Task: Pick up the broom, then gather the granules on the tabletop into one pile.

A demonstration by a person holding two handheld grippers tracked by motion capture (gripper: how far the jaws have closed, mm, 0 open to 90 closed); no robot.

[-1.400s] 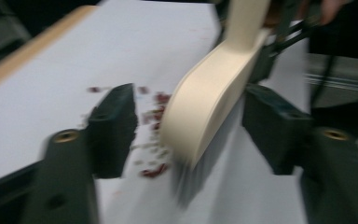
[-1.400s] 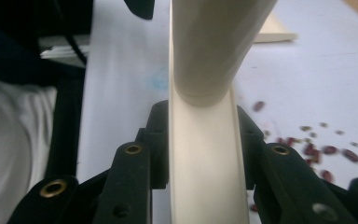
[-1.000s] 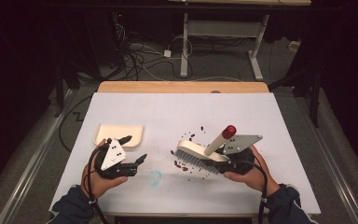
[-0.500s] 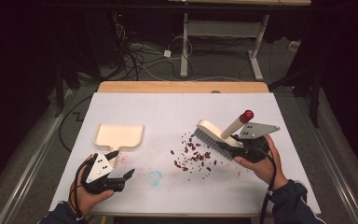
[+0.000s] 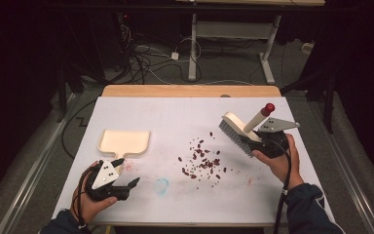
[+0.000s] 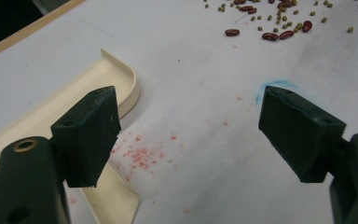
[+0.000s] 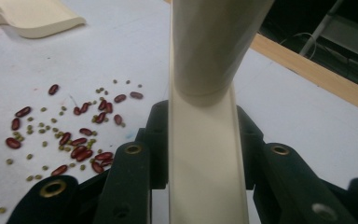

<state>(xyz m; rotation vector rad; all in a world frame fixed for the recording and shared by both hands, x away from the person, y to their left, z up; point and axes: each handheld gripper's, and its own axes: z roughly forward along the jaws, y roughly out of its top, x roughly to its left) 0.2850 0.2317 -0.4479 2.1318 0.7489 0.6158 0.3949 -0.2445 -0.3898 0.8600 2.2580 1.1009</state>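
brush held up at the right, beans loose mid-table

your brush [image 5: 237, 131] is clamped at its cream handle between the jaws of your right gripper [image 5: 268, 142]. it sits lifted above the right part of the table [image 5: 175, 112], bristles turned toward the beans [image 5: 202, 161], red cap pointing up and away. in the right gripper view the handle [image 7: 207, 140] fills the gap between both jaws.

the beans, dark red ones mixed with small green ones, lie scattered near the middle of the table, left of the brush and apart from it.

further left, the cream dustpan [image 5: 125, 143] lies flat on the table. your left gripper [image 5: 121, 173] is near the table's front edge, just beside the dustpan's handle, its jaws spread wide and holding nothing. a blue smudge [image 5: 161, 185] marks the table to its right.
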